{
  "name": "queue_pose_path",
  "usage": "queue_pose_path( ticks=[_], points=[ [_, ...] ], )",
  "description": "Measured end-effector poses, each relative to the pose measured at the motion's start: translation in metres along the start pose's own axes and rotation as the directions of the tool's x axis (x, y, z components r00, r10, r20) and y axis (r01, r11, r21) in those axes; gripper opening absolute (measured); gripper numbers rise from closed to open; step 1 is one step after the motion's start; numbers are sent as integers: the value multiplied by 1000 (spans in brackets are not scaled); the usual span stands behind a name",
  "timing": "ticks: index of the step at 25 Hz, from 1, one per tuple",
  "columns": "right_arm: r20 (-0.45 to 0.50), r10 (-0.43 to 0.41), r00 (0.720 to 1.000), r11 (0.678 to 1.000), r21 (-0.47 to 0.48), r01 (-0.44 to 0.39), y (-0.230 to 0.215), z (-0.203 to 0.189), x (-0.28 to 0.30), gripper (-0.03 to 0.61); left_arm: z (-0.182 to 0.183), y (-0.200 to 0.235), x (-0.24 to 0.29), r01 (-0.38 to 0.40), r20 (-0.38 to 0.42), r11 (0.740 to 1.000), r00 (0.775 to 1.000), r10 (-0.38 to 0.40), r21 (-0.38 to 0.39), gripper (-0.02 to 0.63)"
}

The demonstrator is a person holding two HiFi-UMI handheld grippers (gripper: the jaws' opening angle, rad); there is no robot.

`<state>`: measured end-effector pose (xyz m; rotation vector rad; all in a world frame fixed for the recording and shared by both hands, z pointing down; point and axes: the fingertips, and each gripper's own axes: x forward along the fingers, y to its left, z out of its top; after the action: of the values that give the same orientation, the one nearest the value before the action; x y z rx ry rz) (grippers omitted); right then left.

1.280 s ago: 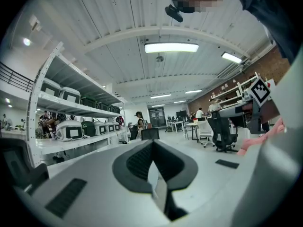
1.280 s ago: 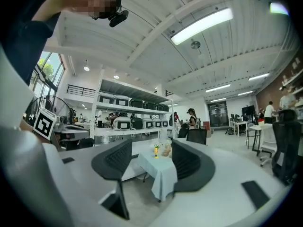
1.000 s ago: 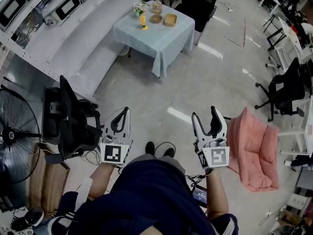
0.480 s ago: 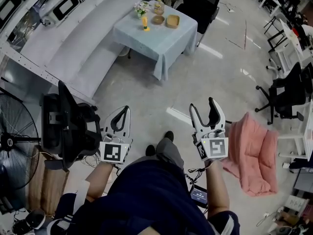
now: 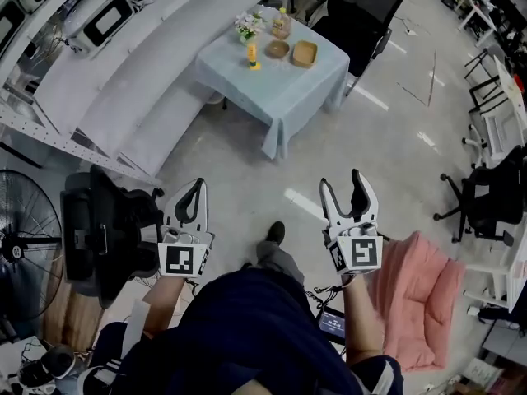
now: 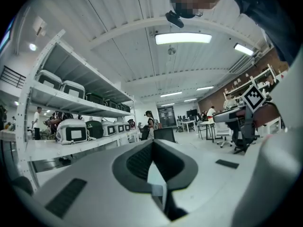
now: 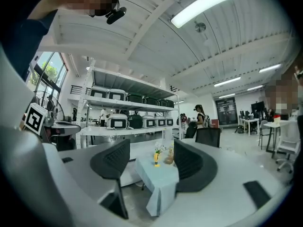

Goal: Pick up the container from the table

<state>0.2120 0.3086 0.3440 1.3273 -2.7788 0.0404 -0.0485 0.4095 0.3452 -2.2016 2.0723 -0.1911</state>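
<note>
Container (image 5: 304,53): sits on cloth-covered table (image 5: 284,97) beside bowl (image 5: 277,49), well apart from both grippers. Left gripper (image 5: 199,184): pinched together, empty. Right gripper (image 5: 340,181): spread wide, empty.

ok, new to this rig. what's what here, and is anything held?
No robot here: a person holds a two-jaw gripper in each hand. The head view looks steeply down from a camera on the person's head; the left gripper shows at left, the right gripper at right. The other two views ride on the grippers and look along their jaws. The left jaws are together, the right apart; both hold nothing. The table, under a pale blue cloth, stands some way ahead across the floor. On it are a tan container, a bowl, a yellow bottle and flowers.
</note>
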Motion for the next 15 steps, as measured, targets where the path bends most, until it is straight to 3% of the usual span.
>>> queue_pose_path(
  ticks=[8,15],
  points=[
    [-50,32,998,999,9,-32,-60,-11,120,294,2,40,112,-62,15,998,998,62,3,2],
    [-71,-31,997,999,7,32,-94,-24,211,290,-5,80,198,-3,40,1000,999,2,15,2]
  ],
)
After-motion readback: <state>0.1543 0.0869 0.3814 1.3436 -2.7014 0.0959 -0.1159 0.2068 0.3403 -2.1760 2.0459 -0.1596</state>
